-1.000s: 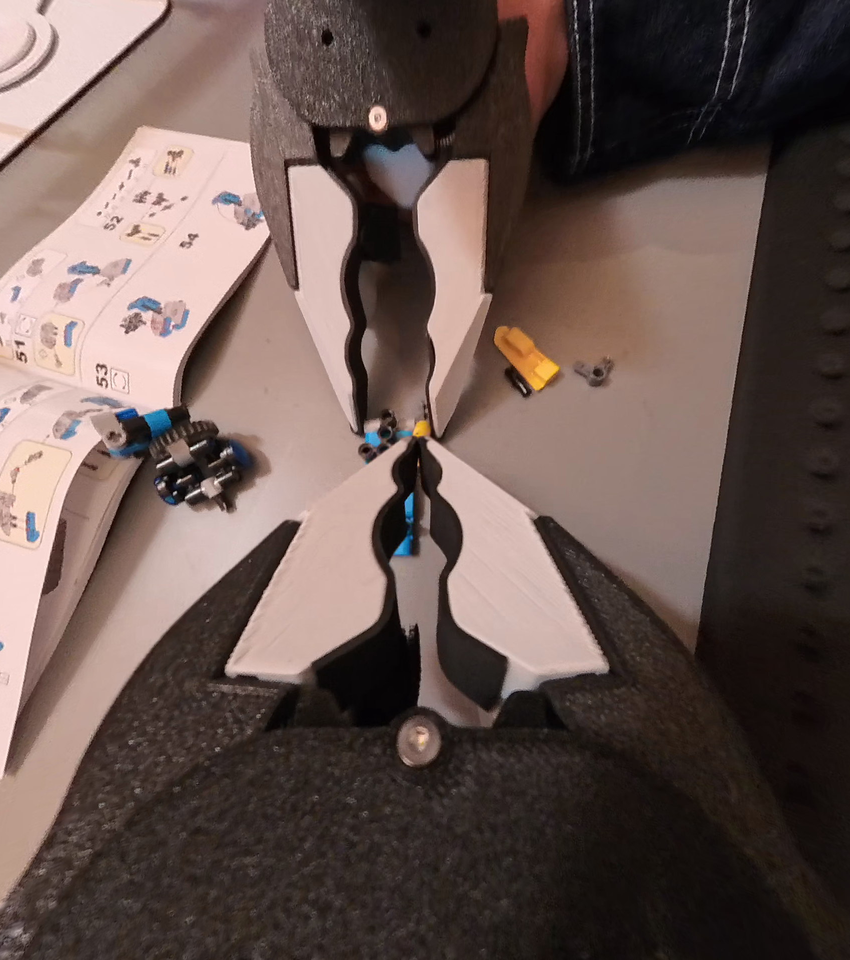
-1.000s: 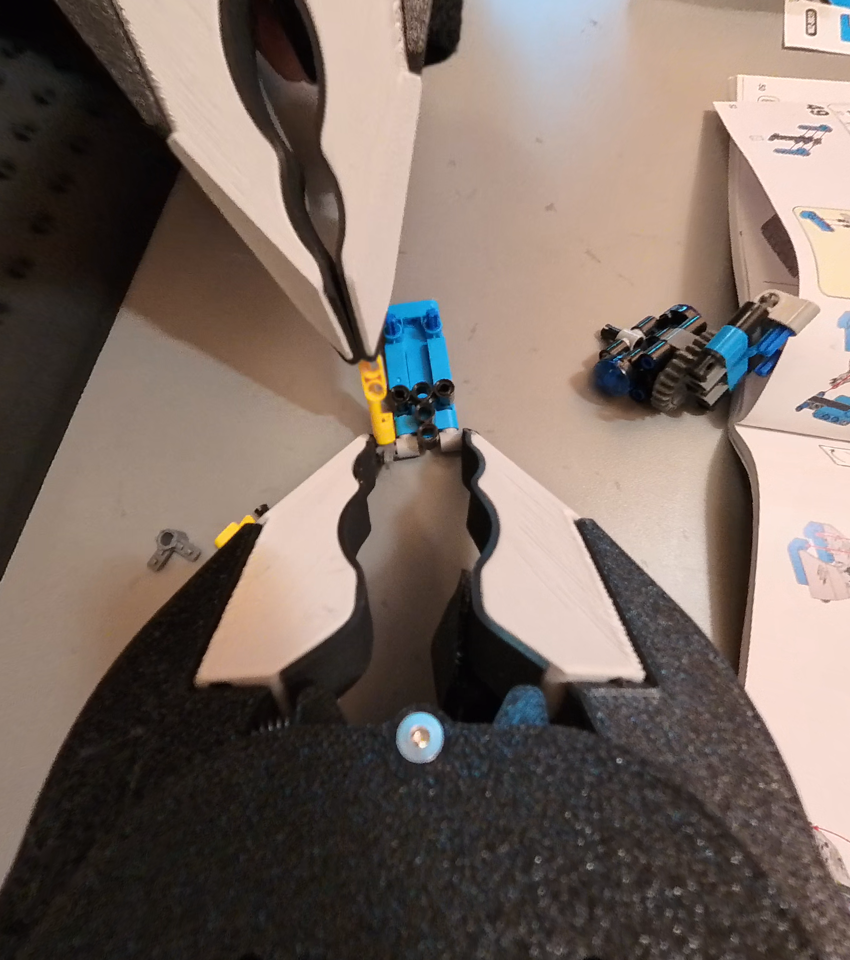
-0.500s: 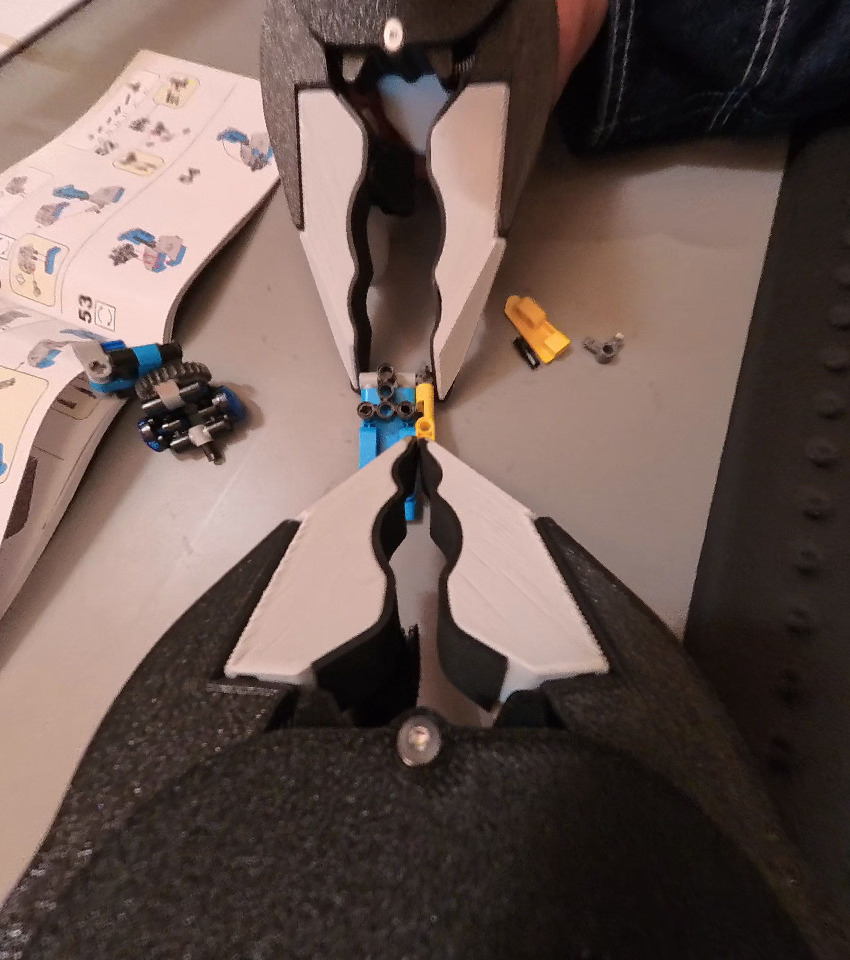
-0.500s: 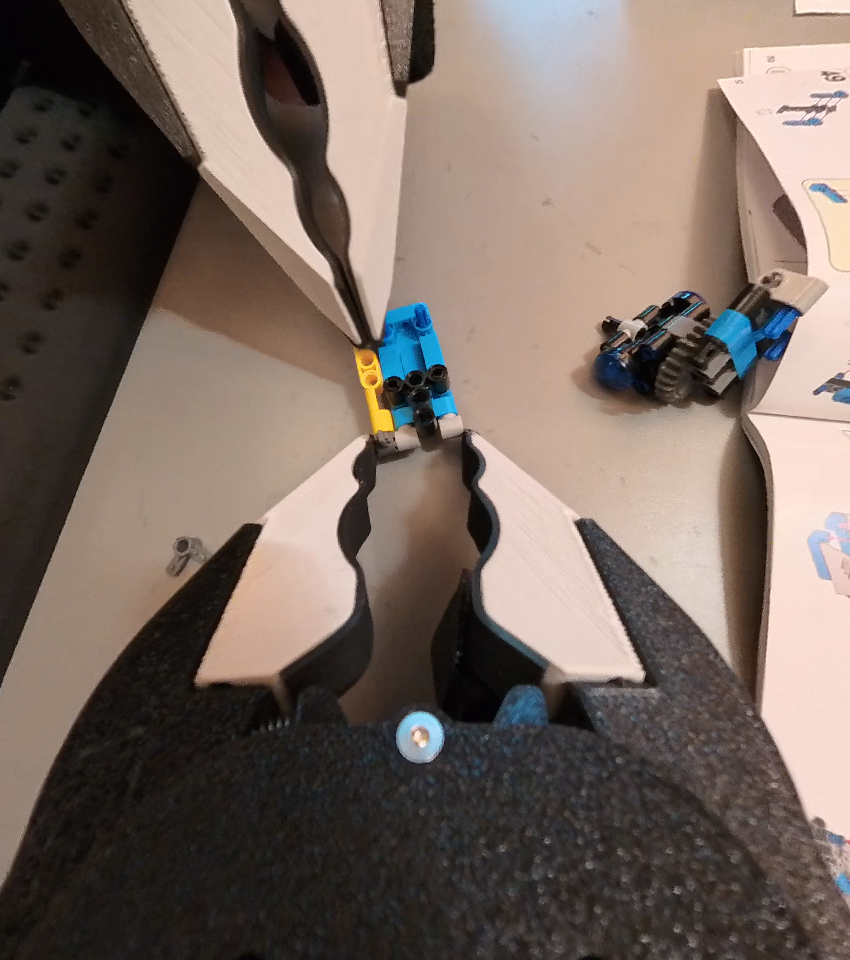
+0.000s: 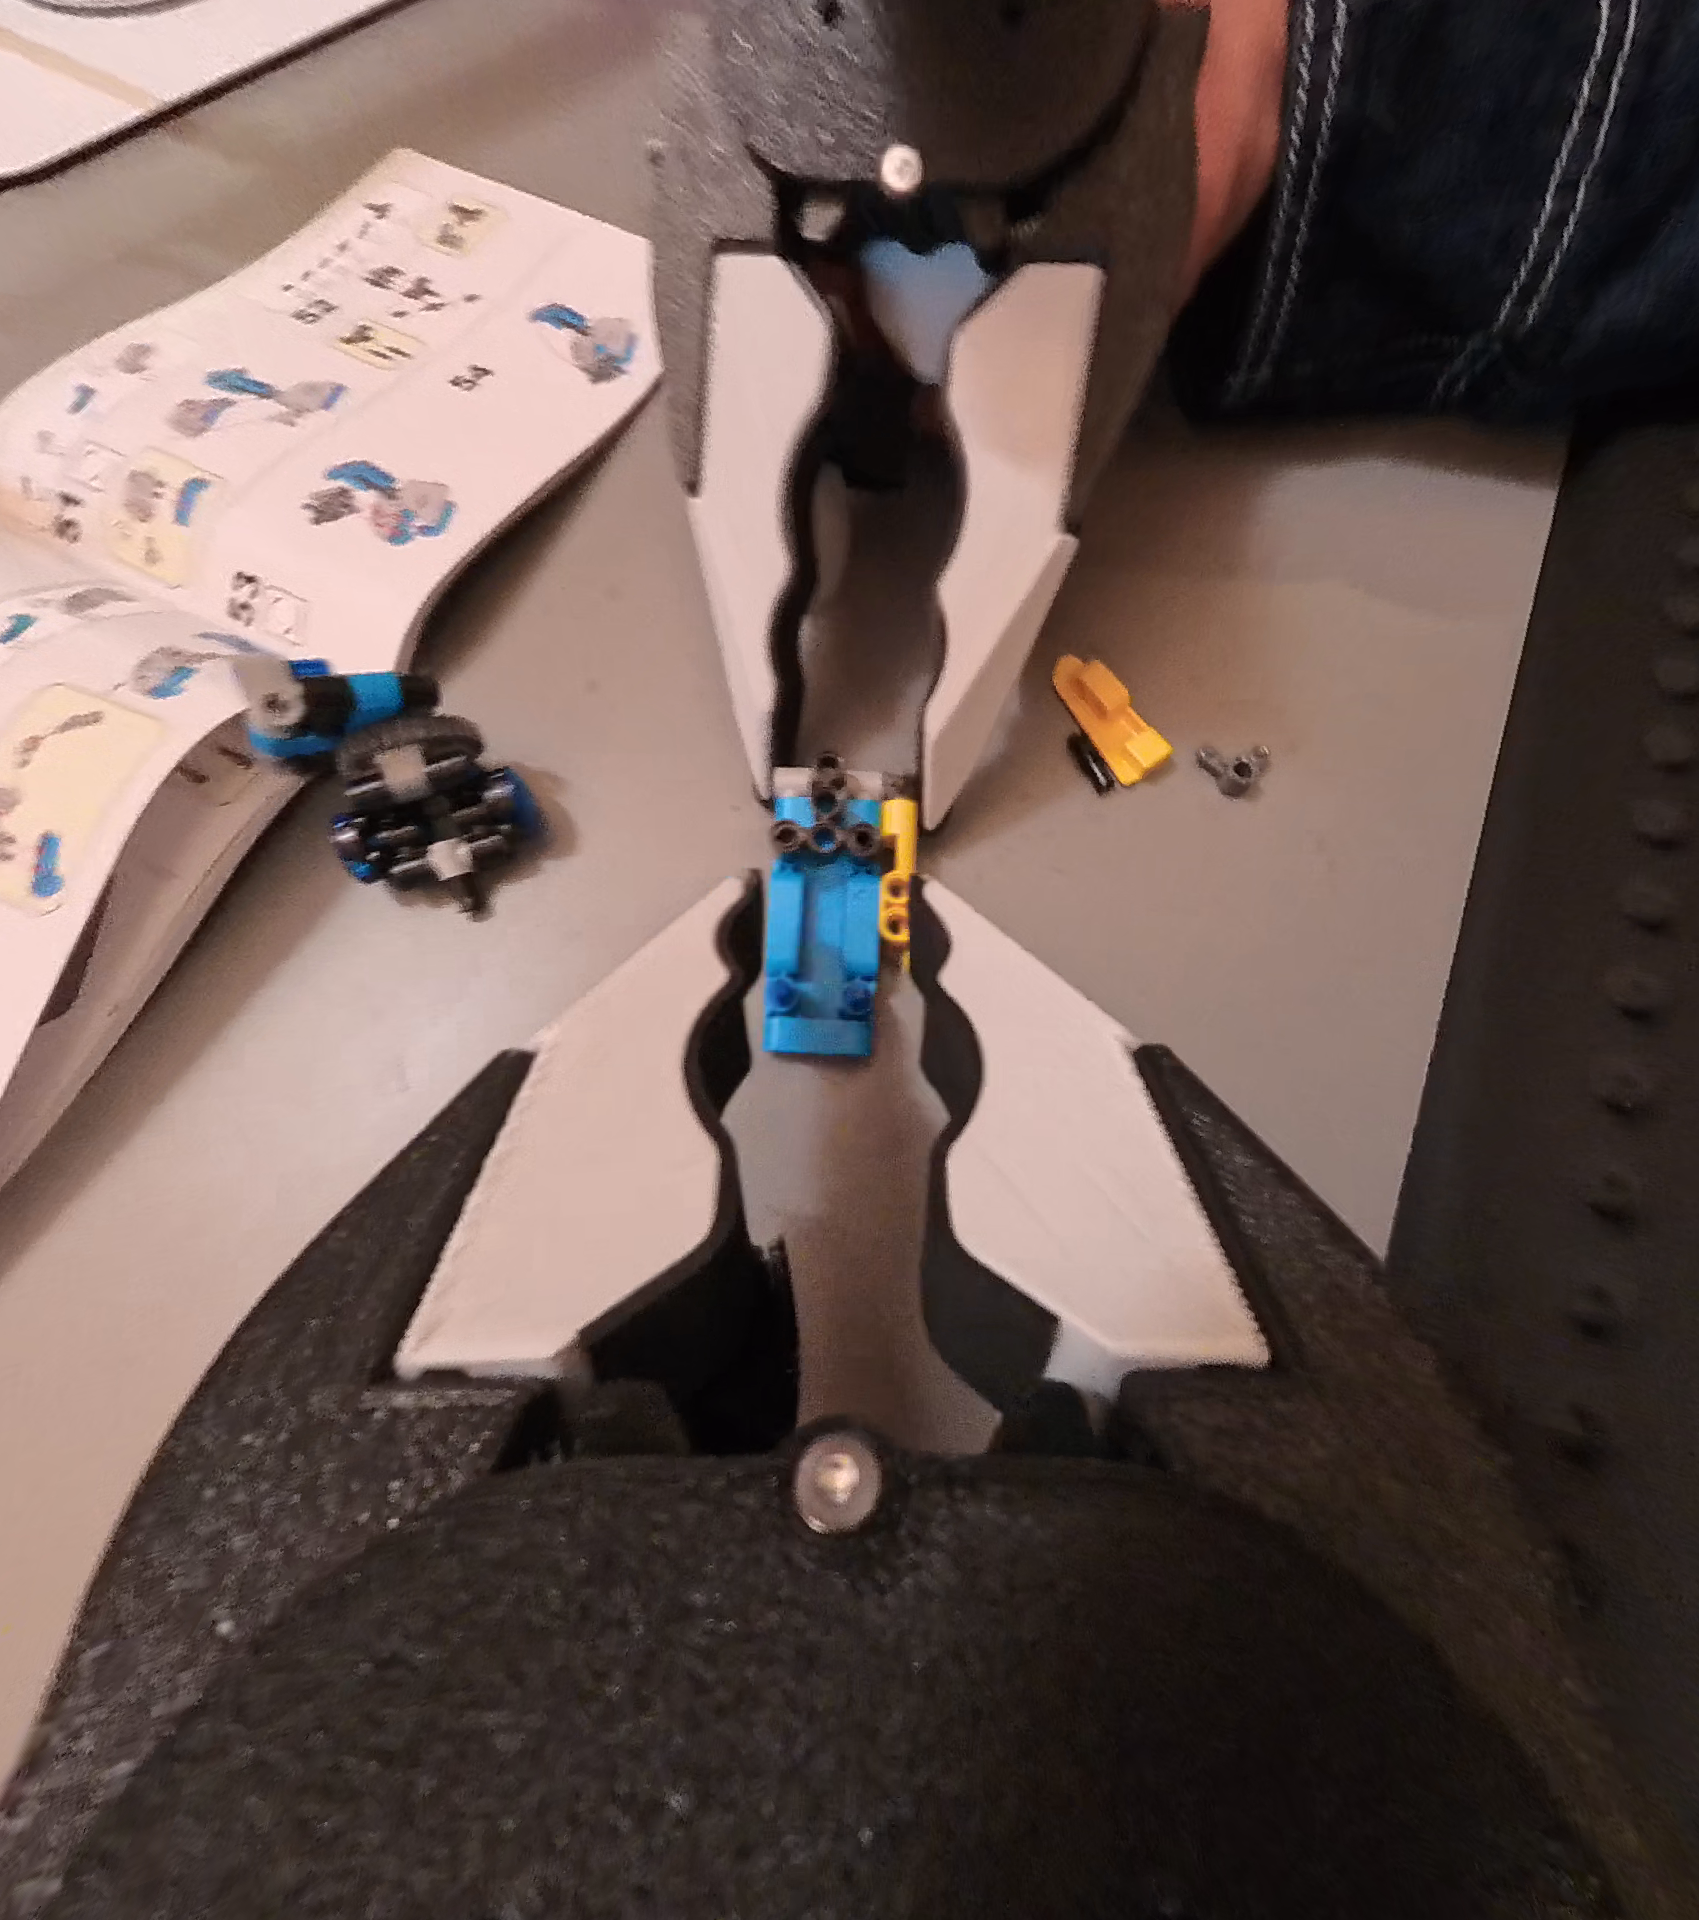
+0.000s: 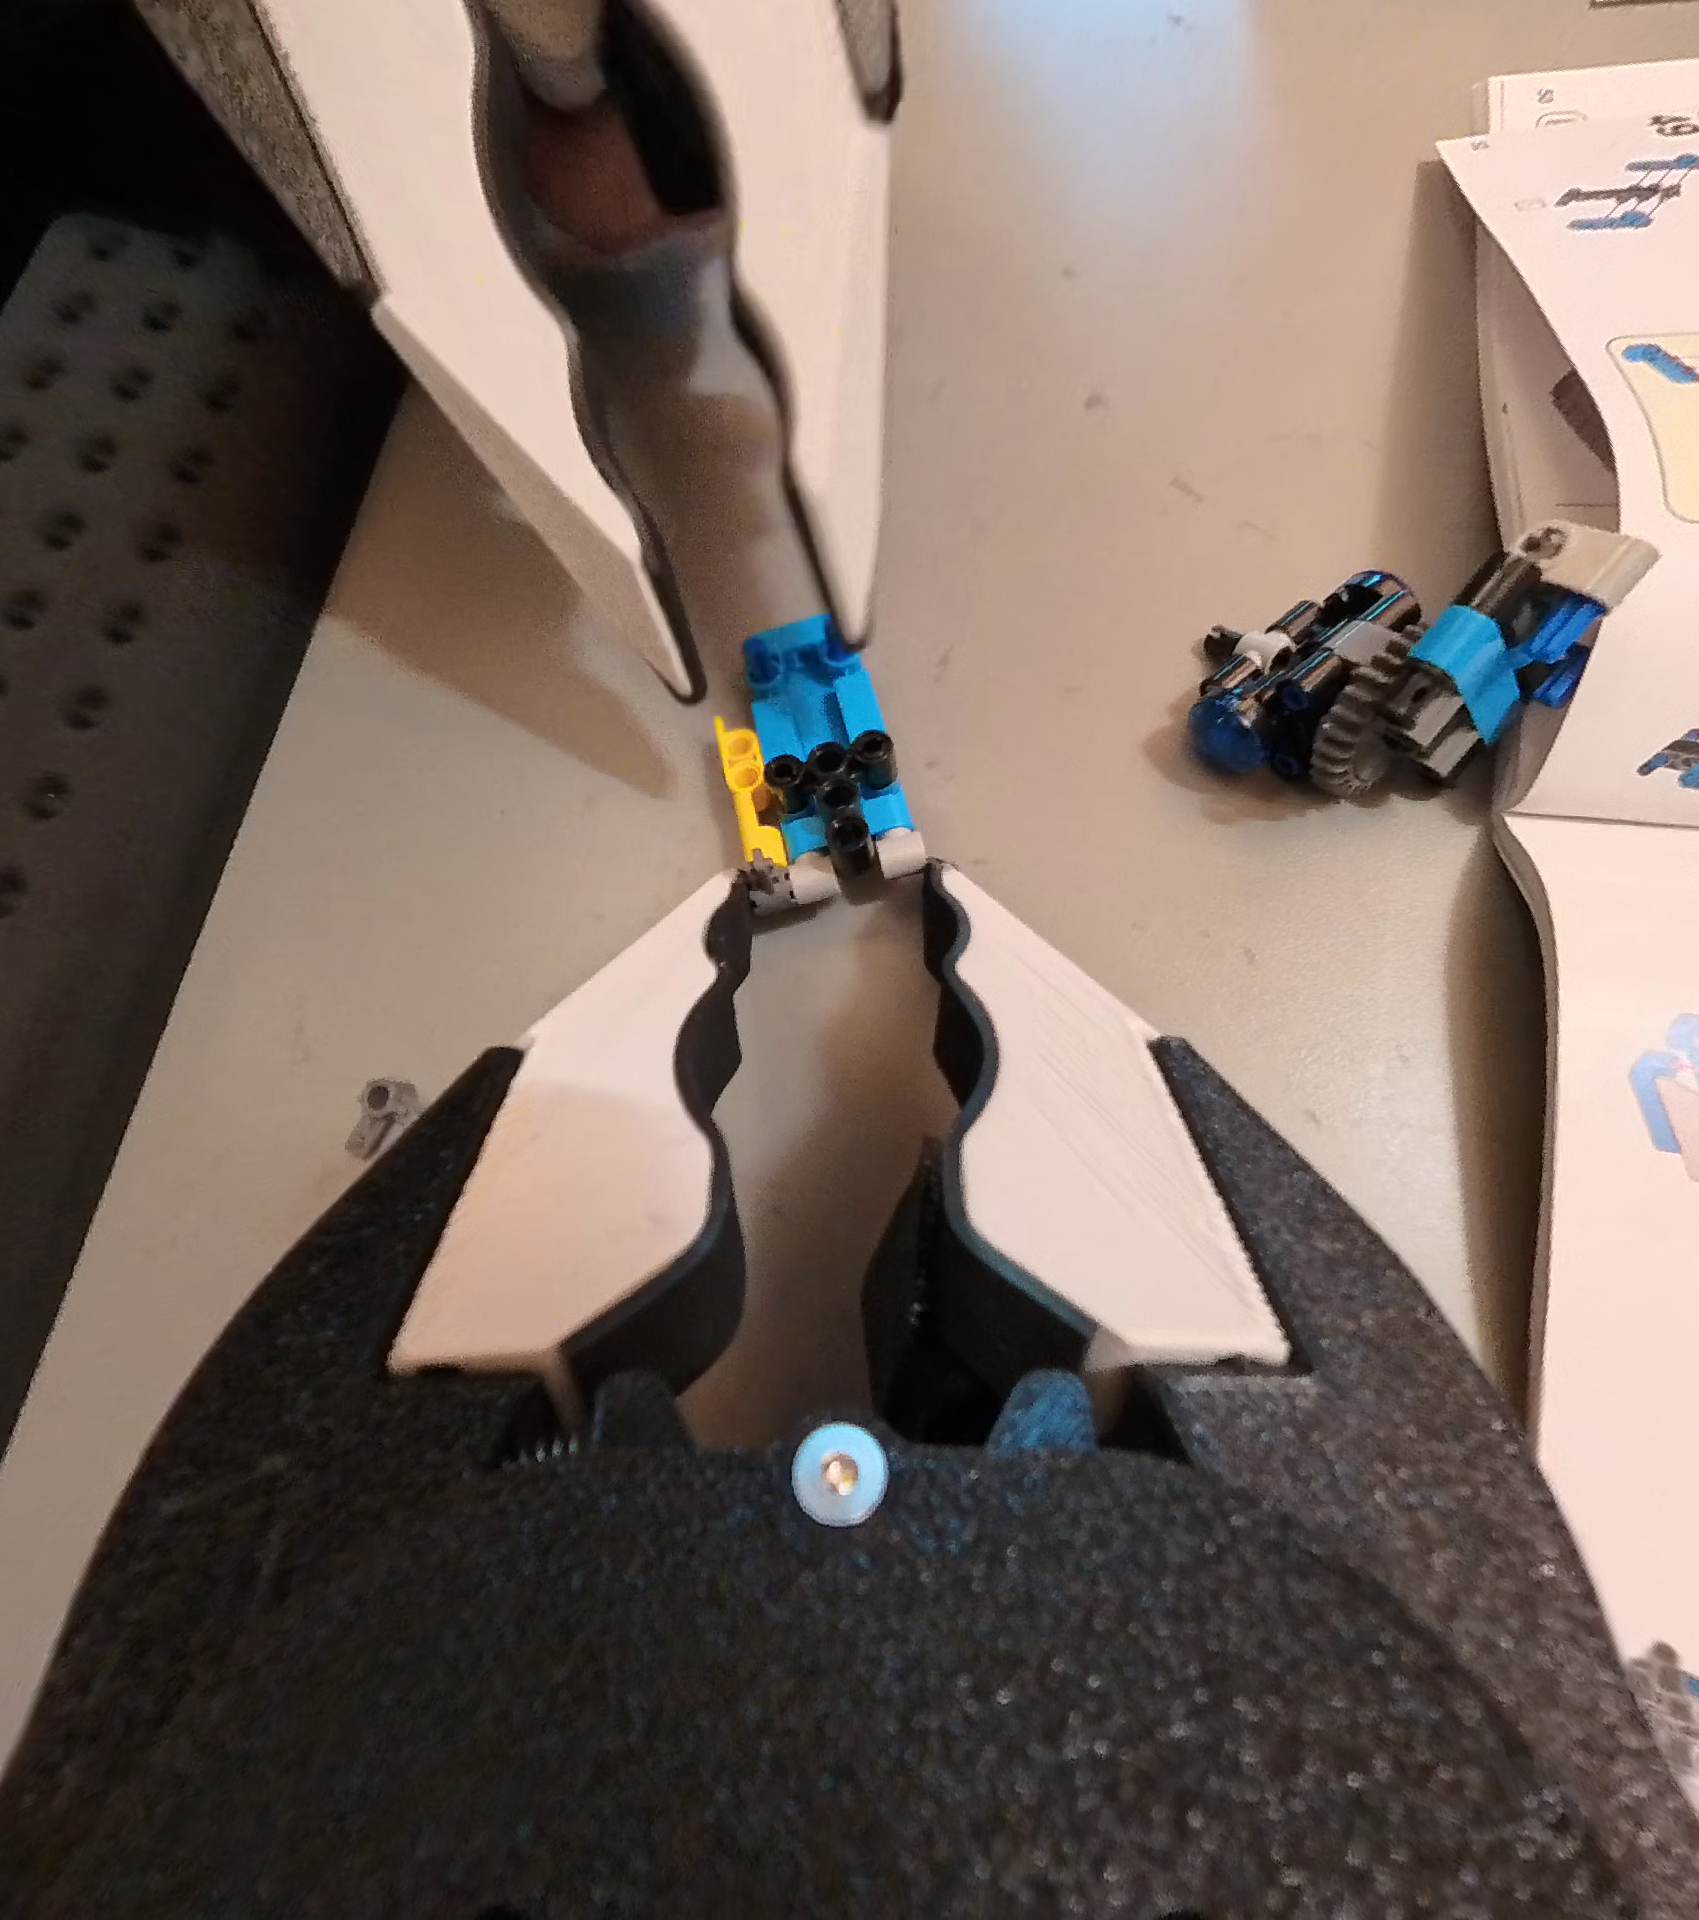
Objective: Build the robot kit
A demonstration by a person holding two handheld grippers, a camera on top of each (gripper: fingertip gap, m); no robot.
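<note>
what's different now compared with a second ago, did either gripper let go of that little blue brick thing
The left gripper, shut on the blue and yellow brick assembly a second ago, has opened and let it go. The assembly now lies on the grey table between its fingers. The right gripper has stayed open at the assembly's grey end. The black and blue gear assembly, open instruction booklet and small yellow piece have not moved.

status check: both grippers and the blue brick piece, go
Left gripper open, fingers either side of blue-yellow brick assembly. Right gripper open at its grey end, touching or nearly. Assembly flat on table. Gear sub-assembly, booklet clear.
</note>
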